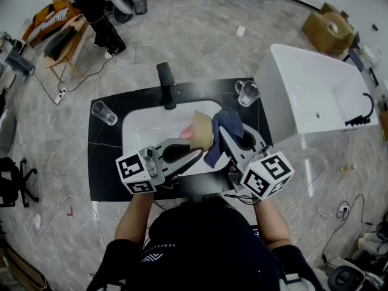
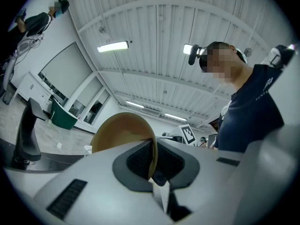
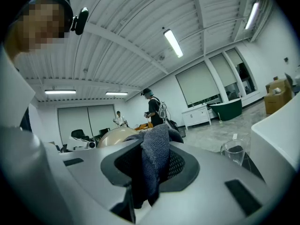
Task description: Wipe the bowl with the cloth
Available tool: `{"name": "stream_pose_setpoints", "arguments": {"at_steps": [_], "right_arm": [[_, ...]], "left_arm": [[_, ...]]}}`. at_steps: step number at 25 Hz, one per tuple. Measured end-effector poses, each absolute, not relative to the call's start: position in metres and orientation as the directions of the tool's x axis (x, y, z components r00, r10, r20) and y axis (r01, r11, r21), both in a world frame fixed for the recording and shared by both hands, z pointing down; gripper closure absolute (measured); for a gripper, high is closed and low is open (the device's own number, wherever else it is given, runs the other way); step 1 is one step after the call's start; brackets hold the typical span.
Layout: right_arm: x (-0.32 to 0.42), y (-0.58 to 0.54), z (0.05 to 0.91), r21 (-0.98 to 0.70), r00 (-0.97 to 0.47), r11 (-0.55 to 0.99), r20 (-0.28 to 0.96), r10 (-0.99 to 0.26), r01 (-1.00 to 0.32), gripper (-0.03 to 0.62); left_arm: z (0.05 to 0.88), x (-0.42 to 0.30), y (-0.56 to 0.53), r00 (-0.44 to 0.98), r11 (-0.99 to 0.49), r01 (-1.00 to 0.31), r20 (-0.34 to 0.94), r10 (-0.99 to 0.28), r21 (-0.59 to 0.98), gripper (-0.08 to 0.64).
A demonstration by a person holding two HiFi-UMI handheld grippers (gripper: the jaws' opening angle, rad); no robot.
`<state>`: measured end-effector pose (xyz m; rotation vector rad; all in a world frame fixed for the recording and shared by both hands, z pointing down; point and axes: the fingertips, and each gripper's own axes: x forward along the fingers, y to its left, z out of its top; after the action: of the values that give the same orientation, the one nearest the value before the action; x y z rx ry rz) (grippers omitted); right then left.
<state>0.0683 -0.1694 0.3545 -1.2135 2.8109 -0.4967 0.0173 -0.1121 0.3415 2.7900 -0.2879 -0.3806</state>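
bowl [image 1: 203, 132], half hidden, pinched at rim by left gripper [image 2: 153, 162]; right gripper [image 3: 151, 165] clamps cloth [image 1: 229, 123].

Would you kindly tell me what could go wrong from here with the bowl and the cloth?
1. The left gripper pinches the bowl only by its thin rim; wiping pressure might lever it loose into the sink.
2. The right gripper holds only part of the cloth, which could pull free.
3. The glass on the counter stands near the cloth and could be knocked.

Behind the basin [image 1: 136, 129] the faucet [image 1: 166, 86] blocks you. The left glass [image 1: 104, 113] and the right glass [image 1: 247, 93] flank it on the counter [image 1: 103, 162].
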Motion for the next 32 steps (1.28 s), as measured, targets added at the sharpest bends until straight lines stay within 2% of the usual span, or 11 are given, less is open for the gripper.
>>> {"name": "stream_pose_setpoints", "arguments": {"at_steps": [8, 21, 32], "right_arm": [[0.066, -0.173, 0.366, -0.306, -0.68, 0.621, 0.147, -0.718, -0.722, 0.489], [0.053, -0.167, 0.372, -0.338, -0.735, 0.661, 0.18, -0.654, -0.67, 0.491], [0.053, -0.161, 0.377, -0.386, -0.764, 0.67, 0.177, -0.621, -0.634, 0.489]], "left_arm": [[0.338, 0.015, -0.112, 0.94, -0.933, -0.163, -0.237, -0.245, 0.32, 0.545], [0.332, 0.007, -0.125, 0.917, -0.925, -0.217, -0.259, -0.303, 0.313, 0.545], [0.348, 0.008, -0.136, 0.912, -0.902, -0.304, -0.18, -0.369, 0.308, 0.545]]}}
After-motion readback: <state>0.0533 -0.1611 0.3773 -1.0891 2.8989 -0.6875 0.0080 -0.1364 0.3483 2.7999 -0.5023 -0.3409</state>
